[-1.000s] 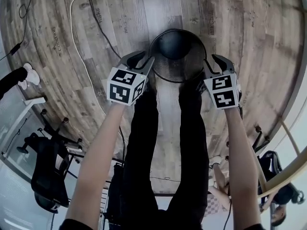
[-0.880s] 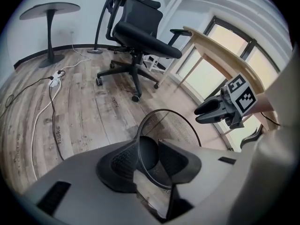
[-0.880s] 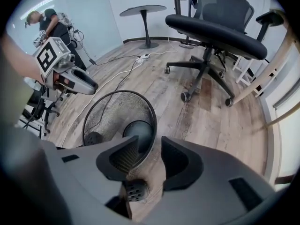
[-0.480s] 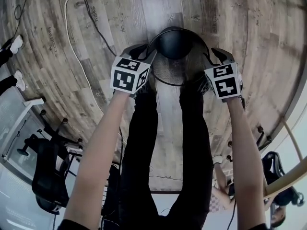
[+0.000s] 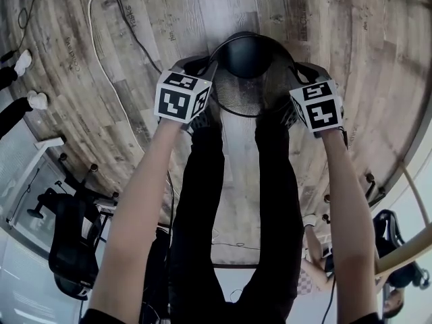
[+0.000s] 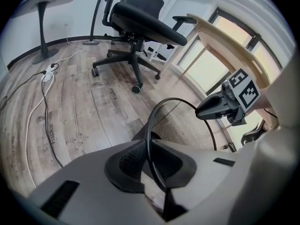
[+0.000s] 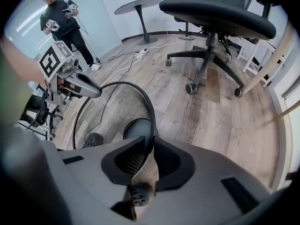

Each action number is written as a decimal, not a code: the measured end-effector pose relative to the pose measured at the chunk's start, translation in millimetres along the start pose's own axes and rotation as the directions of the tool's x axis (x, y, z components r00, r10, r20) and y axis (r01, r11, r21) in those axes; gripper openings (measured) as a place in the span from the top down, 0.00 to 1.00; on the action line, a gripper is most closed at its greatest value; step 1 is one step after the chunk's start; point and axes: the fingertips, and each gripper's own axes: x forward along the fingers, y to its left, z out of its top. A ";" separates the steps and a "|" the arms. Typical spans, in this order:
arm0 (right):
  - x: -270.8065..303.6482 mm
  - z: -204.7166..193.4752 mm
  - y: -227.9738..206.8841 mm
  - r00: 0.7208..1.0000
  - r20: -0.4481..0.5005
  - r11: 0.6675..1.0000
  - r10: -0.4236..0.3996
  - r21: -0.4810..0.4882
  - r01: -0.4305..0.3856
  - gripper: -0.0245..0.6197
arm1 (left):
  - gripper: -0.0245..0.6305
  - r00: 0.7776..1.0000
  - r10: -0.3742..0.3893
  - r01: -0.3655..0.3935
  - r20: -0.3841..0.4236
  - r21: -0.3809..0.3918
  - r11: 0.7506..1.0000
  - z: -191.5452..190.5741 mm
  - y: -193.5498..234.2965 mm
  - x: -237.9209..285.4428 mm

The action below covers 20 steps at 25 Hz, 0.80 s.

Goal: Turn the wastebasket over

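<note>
Grasp step: left claw (image 5: 201, 67) and right claw (image 5: 302, 71), jaws just closing, each clamp the mouth-up wastebasket (image 5: 248, 94) rim on opposite sides; next, lift and invert together.

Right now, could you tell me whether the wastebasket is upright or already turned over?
Upright: the wastebasket has its open rim on top, and its dark bottom shows below, inside the mesh wall.
</note>
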 end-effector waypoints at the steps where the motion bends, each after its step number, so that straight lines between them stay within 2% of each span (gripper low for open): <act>1: 0.2 -0.3 -0.6 1.000 -0.001 1.000 0.004 0.009 -0.004 0.85 | 0.89 1.000 -0.003 0.003 -0.003 0.002 1.000 0.1 -0.3 0.0; 6: -2.5 -0.4 -4.6 1.000 -0.004 0.999 0.000 0.033 0.000 0.86 | 0.89 1.000 -0.002 0.003 -0.003 0.030 1.000 5.0 -5.4 -3.7; 11: -14.0 8.4 -8.2 1.000 0.017 1.000 -0.009 -0.003 0.009 0.86 | 0.89 1.000 0.008 -0.011 0.030 0.100 0.995 21.9 -9.1 -16.4; 20: -30.7 56.7 -21.8 0.984 0.163 0.994 -0.071 -0.069 0.083 0.86 | 0.89 0.990 0.051 -0.081 0.134 0.226 0.971 67.6 6.9 -28.1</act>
